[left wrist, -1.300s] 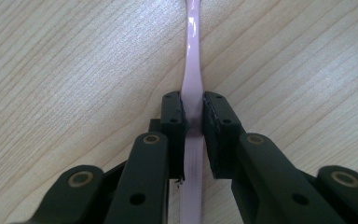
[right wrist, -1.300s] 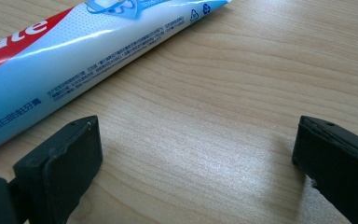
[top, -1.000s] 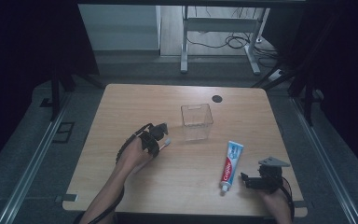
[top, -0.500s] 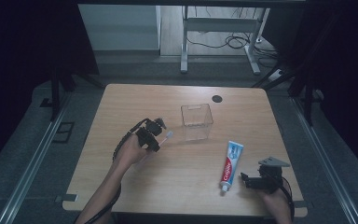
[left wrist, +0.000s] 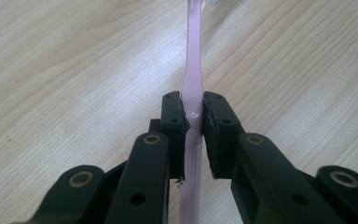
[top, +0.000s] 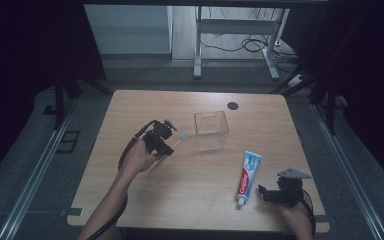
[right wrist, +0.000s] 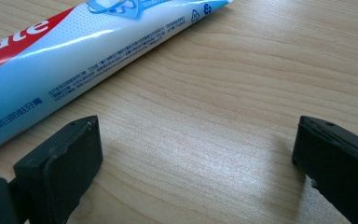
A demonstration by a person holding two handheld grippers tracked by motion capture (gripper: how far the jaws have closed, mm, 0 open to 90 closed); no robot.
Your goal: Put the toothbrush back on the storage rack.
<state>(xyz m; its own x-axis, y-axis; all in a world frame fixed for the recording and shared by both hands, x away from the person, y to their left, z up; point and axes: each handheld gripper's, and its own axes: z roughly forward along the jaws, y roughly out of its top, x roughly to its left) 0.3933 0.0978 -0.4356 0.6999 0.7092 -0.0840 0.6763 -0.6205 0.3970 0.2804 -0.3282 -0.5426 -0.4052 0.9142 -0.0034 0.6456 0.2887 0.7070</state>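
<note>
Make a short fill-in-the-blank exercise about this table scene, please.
1. The left gripper is shut on a pink ____.
2. The toothpaste tube lies on the ____.
3. The right gripper has its jaws ____.
4. The clear box stands beside the toothbrush and holds ____.

Missing words: toothbrush; table; open; nothing

In the left gripper view the pink toothbrush (left wrist: 193, 70) runs forward from the left tongs (left wrist: 193, 116) and its head is cut off by the top edge. Ahead of the right tongs (right wrist: 193, 154), the toothpaste tube (right wrist: 74, 51) leaves the frame at top and left, cap unseen.
</note>
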